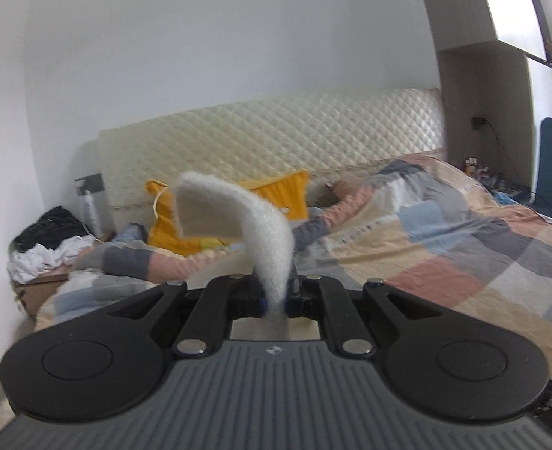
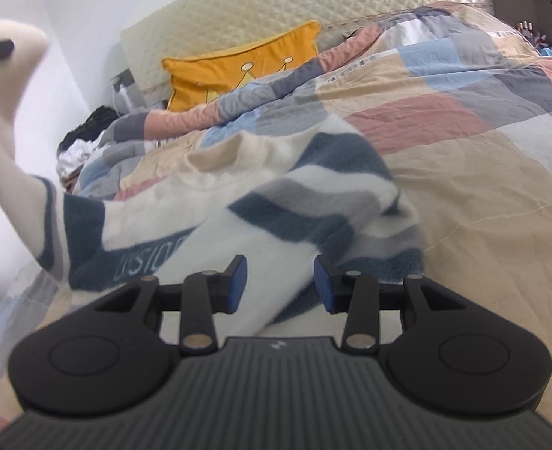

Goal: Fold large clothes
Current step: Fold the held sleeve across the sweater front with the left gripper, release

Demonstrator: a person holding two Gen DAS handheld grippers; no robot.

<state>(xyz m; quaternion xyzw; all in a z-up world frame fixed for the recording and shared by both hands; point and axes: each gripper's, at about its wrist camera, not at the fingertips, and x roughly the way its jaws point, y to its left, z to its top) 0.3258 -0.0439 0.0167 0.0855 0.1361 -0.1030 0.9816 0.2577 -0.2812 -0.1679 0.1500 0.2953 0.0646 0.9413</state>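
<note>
The left tool (image 1: 276, 302) is clamped on the fleece sweater's cream sleeve (image 1: 264, 232), lifted clear. The right tool (image 2: 280, 285) stands apart over the striped sweater (image 2: 276, 202) crumpled on the bed (image 2: 463, 172). Keep the sleeve taut and lay it flat across the body.

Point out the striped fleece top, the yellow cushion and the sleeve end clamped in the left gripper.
striped fleece top (image 2: 313, 202): right wrist view, on its striped body.
yellow cushion (image 2: 234, 71): right wrist view, on its front face.
sleeve end (image 1: 272, 247): left wrist view, on the cream fleece above the shut left gripper (image 1: 276, 302).
</note>
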